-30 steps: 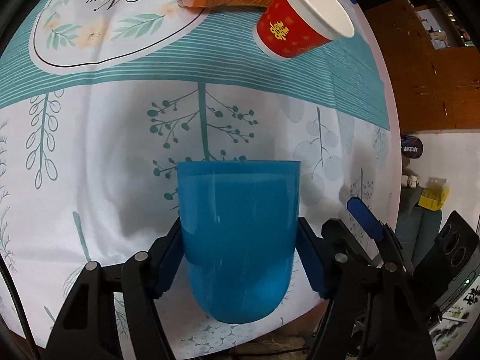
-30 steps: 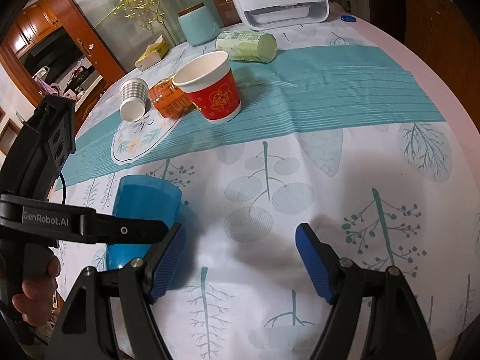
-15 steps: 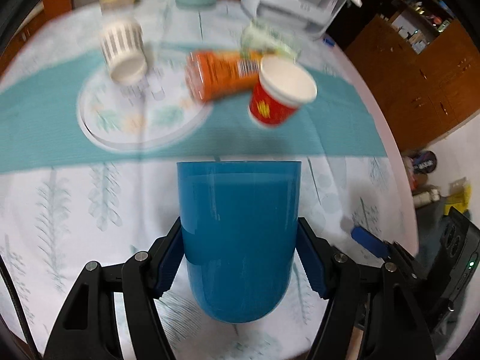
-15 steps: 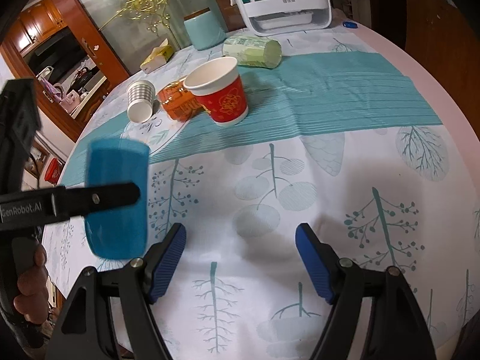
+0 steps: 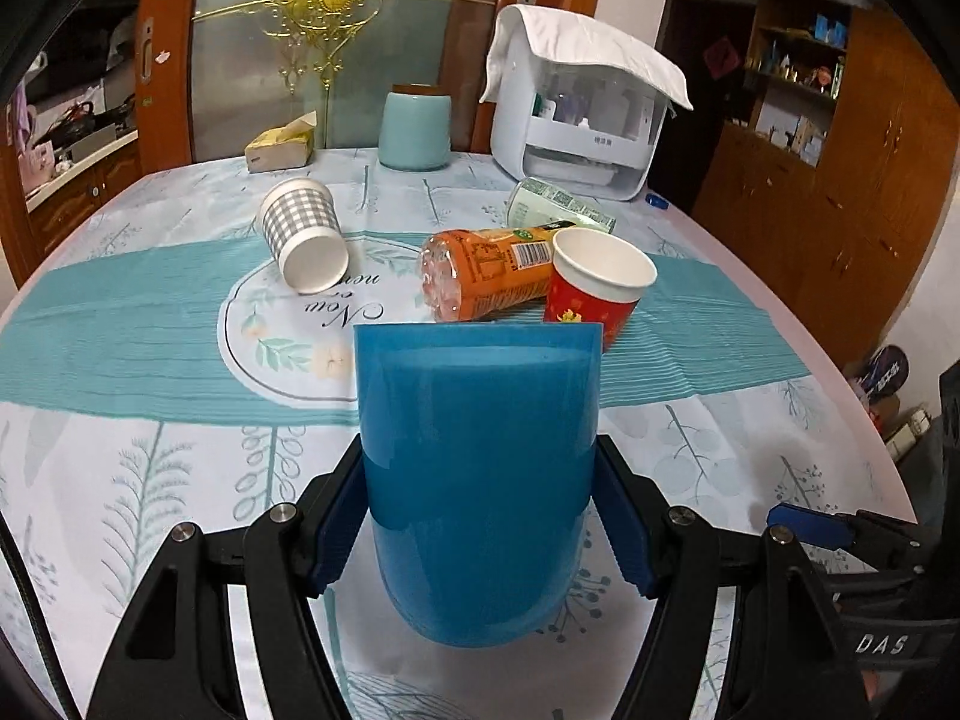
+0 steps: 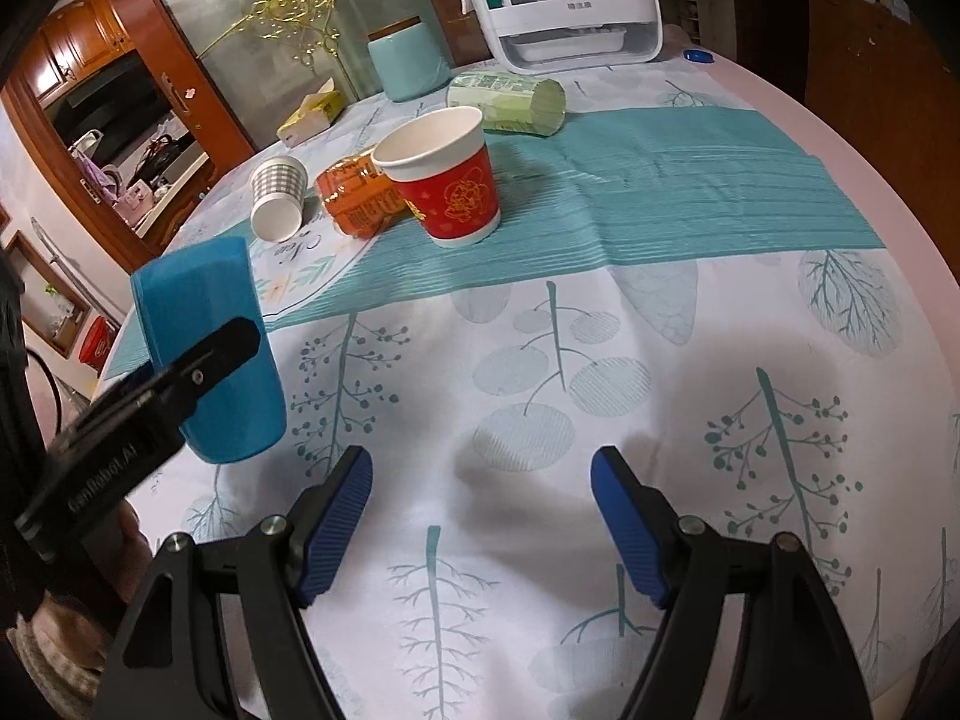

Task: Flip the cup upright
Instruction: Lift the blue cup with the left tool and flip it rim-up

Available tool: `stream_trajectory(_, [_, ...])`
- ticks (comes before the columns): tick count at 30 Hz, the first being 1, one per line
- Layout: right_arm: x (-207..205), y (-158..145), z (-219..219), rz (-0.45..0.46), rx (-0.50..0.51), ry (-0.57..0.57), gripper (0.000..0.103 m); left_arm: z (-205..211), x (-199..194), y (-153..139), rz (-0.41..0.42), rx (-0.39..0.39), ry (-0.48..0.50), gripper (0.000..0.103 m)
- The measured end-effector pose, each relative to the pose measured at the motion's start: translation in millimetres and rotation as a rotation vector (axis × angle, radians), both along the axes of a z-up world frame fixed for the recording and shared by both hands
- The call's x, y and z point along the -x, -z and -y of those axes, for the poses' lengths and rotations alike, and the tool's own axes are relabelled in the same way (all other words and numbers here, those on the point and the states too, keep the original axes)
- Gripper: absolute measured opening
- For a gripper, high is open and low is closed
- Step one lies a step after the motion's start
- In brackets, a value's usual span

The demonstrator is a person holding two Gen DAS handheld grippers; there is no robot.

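Note:
My left gripper [image 5: 480, 516] is shut on a blue plastic cup [image 5: 477, 480], its two blue pads pressing the cup's sides. In the right wrist view the blue cup [image 6: 207, 354] is near upright, mouth up, tilted a little, at the table's left side with the left gripper's finger across it. I cannot tell whether its base touches the cloth. My right gripper [image 6: 480, 516] is open and empty, low over the white leaf-print tablecloth [image 6: 558, 372] to the right of the cup.
A red paper cup [image 6: 450, 192] stands upright on the teal runner [image 6: 690, 180]. An orange bottle [image 5: 486, 279], a checked paper cup [image 5: 303, 234] and a green can [image 6: 510, 102] lie on their sides. A teal jar [image 5: 415, 129], tissue box and white dispenser [image 5: 576, 132] stand at the far edge.
My left gripper has turned the blue cup from mouth-down to nearly upright, so its view swung up from the tablecloth to the room. The right gripper has stayed open and nearly still.

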State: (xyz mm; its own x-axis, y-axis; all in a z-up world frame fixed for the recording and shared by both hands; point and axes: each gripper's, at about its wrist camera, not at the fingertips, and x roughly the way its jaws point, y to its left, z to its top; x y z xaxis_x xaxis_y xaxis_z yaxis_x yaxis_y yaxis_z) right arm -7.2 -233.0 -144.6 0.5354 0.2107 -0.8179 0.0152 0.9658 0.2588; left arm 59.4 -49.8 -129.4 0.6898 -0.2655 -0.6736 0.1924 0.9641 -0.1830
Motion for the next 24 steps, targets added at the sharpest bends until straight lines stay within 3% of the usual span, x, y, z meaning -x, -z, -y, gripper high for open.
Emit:
stream_trajectory(5, [-1, 6, -6, -0.012, 0.013, -0.008, 0.076, -3, 11, 11, 0.006, 0.018, 0.005, 0.069])
stream_trajectory(11, [2, 9, -11, -0.015, 0.02, -0.021, 0.076, 1, 26, 10, 0.03, -0.023, 0.044, 0.069])
stream_trajectory(15, [5, 7, -14, -0.012, 0.032, -0.029, 0.076, 3, 34, 7, 0.027, -0.037, 0.061, 0.077])
stream_trajectory(24, [13, 1, -20, -0.002, 0.046, -0.037, 0.076, -4, 43, 2, 0.008, -0.034, 0.053, 0.078])
